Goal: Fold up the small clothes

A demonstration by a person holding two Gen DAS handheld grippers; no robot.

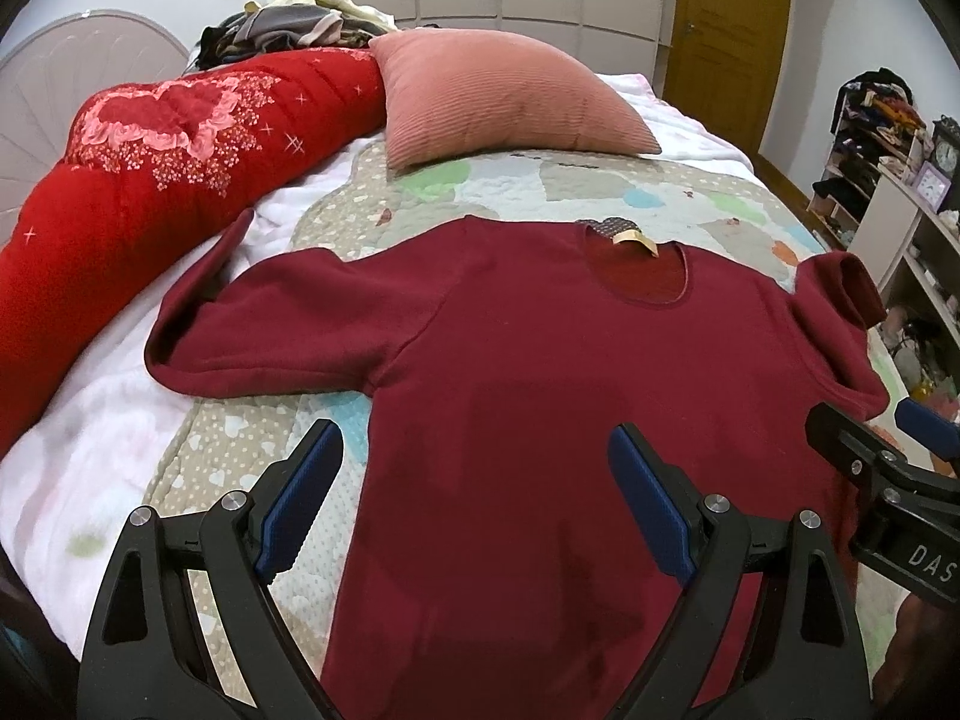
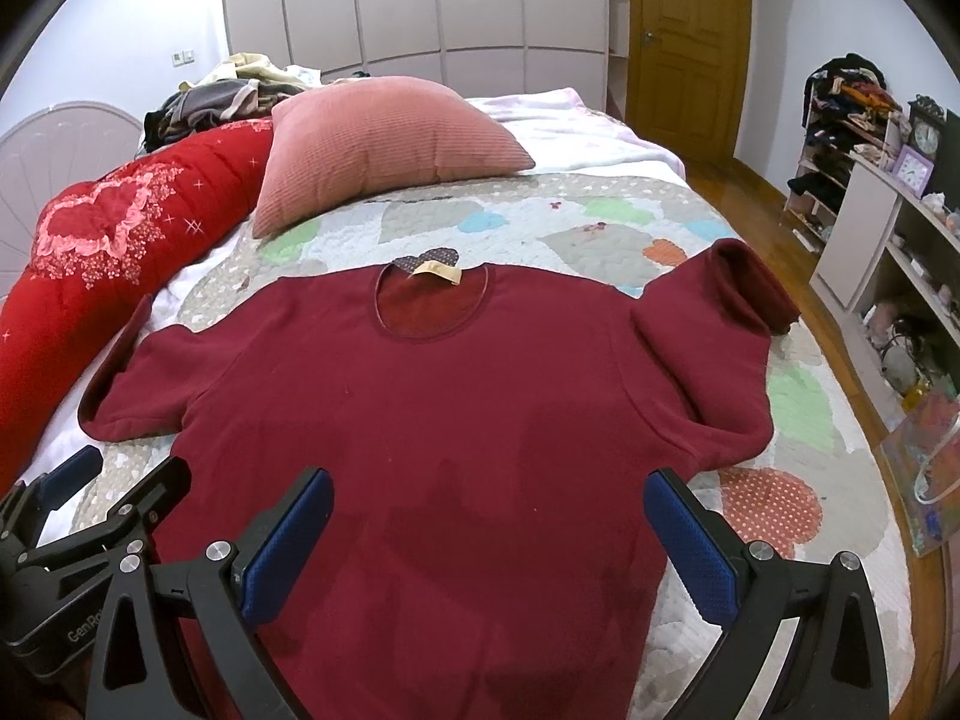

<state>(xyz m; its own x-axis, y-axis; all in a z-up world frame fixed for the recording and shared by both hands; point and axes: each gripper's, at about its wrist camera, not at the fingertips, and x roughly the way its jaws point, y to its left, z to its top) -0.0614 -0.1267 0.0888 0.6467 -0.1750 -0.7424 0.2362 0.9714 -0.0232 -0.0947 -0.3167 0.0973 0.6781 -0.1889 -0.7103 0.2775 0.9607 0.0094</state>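
My left wrist camera looks forward along its fingers, low over the dark red shirt (image 1: 540,372) on the bed. My right wrist camera faces likewise, just beside it; both share shirt, pink pillow (image 2: 384,138) and door (image 1: 729,30).

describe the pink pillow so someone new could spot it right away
Start at the bed with the patchwork quilt. Beyond the dark red shirt spread flat on it lies the pillow. It is square, dusty pink and finely ribbed, unlike the bright red flowered duvet rolled beside it.
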